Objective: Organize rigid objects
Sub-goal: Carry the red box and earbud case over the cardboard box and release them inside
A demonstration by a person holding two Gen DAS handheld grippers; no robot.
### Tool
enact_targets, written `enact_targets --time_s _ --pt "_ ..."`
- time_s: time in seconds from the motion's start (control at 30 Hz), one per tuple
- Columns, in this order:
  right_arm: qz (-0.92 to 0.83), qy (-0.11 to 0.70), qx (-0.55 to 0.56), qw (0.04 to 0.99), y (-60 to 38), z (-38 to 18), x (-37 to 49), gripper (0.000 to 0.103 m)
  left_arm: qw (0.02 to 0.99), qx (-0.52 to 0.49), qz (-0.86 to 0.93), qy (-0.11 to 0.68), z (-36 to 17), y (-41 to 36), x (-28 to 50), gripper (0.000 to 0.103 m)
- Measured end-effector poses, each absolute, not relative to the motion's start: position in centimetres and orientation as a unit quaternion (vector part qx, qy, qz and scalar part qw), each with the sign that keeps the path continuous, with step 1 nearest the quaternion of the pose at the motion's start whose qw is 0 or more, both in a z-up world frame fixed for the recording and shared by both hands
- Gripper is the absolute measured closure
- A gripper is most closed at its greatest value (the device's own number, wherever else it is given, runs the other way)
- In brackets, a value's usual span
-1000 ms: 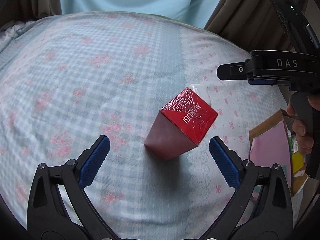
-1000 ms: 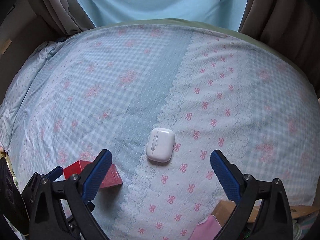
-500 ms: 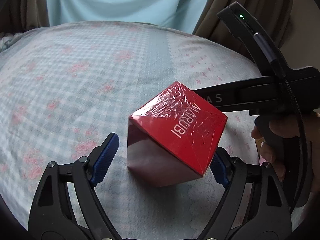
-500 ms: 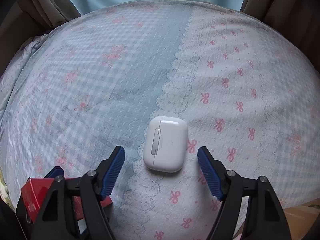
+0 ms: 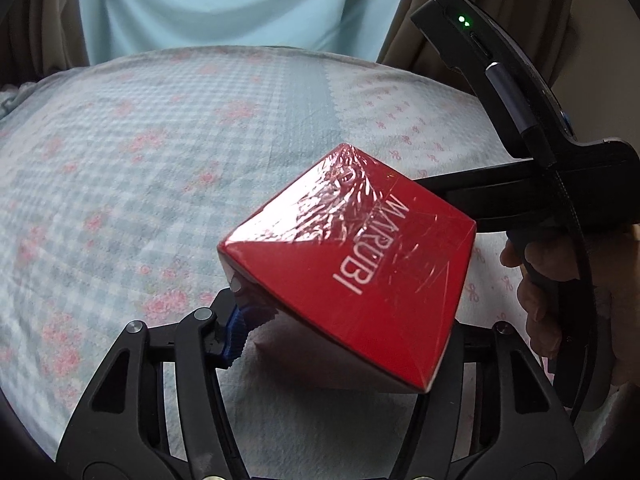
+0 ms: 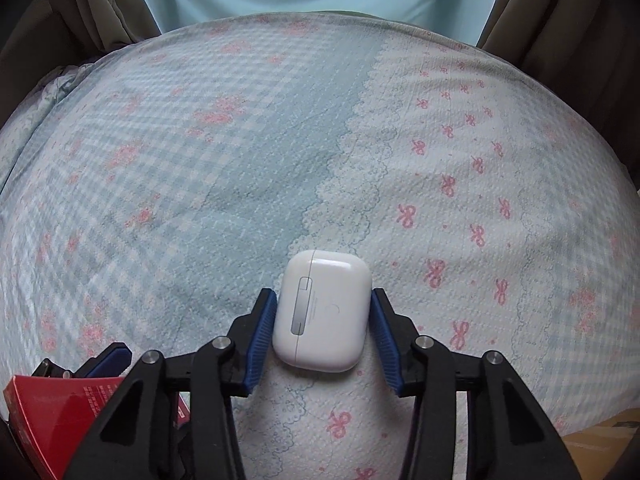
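Note:
A red shrink-wrapped box marked MARUBI fills the middle of the left wrist view. My left gripper is shut on it, with the left blue pad pressed to its corner; the right pad is hidden behind the box. The box also shows at the lower left of the right wrist view. A white earbud case lies on the bedsheet. My right gripper is shut on the case, a blue pad on each of its sides.
The right gripper's black handle and the hand holding it stand just right of the red box. A cardboard edge shows at the lower right. Curtains hang behind the bed.
Both grippers have moved forward and closed. The left one now clamps the red box, and the right one now clamps the earbud case.

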State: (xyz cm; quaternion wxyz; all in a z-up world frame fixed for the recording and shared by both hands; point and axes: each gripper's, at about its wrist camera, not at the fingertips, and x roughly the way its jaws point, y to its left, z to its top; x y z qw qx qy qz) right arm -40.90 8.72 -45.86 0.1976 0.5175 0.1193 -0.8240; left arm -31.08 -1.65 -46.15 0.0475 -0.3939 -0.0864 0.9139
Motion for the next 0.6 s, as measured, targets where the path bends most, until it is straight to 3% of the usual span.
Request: enact_targets --time_s 0.6 --pt "-0.828 0.091 0.51 0.214 8.5 -44.6 -39.7 0.06 0.02 -0.379 0.914 -0.142 -43.7 -5.1 -29.6 0.051"
